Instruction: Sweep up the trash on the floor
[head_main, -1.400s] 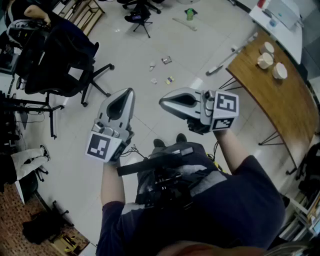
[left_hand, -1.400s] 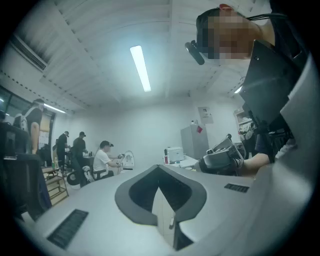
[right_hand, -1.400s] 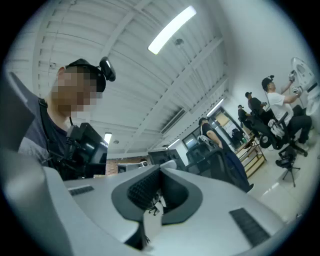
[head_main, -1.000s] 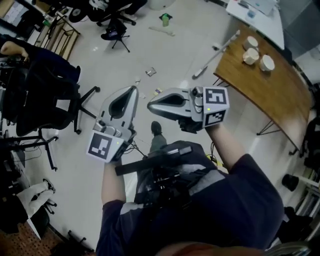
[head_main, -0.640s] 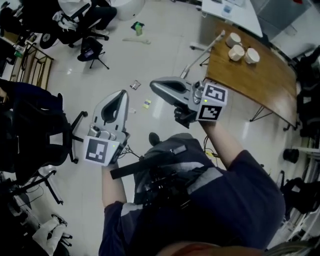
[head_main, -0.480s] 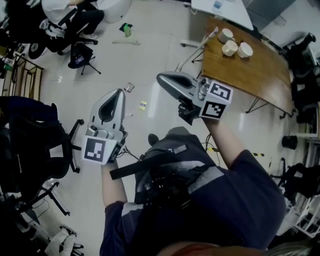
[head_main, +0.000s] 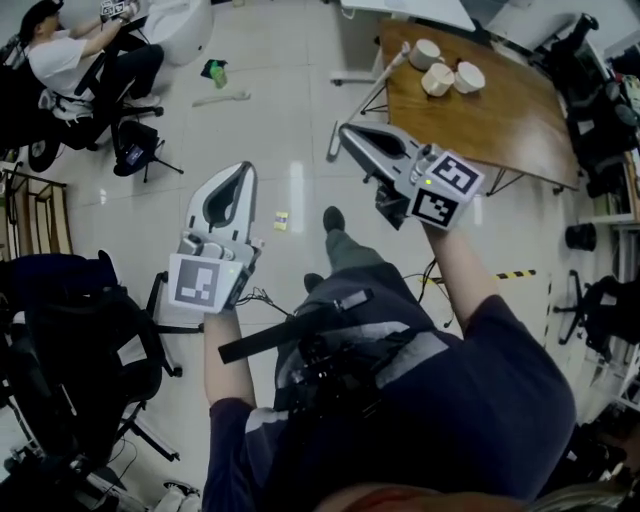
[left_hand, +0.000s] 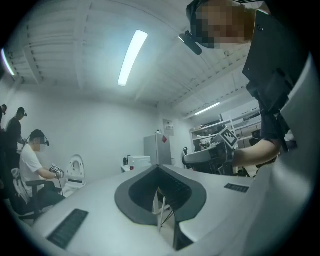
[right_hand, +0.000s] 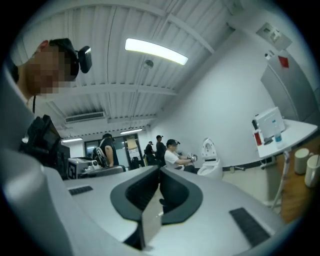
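A small yellow scrap of trash (head_main: 281, 220) lies on the pale floor between my two grippers in the head view. My left gripper (head_main: 243, 168) is held level at the left, jaws shut and empty; its tips (left_hand: 159, 167) meet in the left gripper view. My right gripper (head_main: 345, 128) points up-left near the wooden table's corner, also shut with nothing in it (right_hand: 159, 170). A long pale-handled broom or mop (head_main: 365, 100) leans against the table just beyond the right gripper. The person's foot (head_main: 333, 220) is out in front.
The brown wooden table (head_main: 500, 110) at the upper right bears three pale cups (head_main: 440, 75). A green object (head_main: 215, 70) and a pale stick (head_main: 222, 98) lie on the floor farther off. A seated person (head_main: 70, 70) is at the upper left, a black office chair (head_main: 80, 330) at the left.
The whole view has swung and the person has stepped on: table and leaning handle are now close to the right gripper. The right gripper turned toward the table. Both jaws stayed shut.
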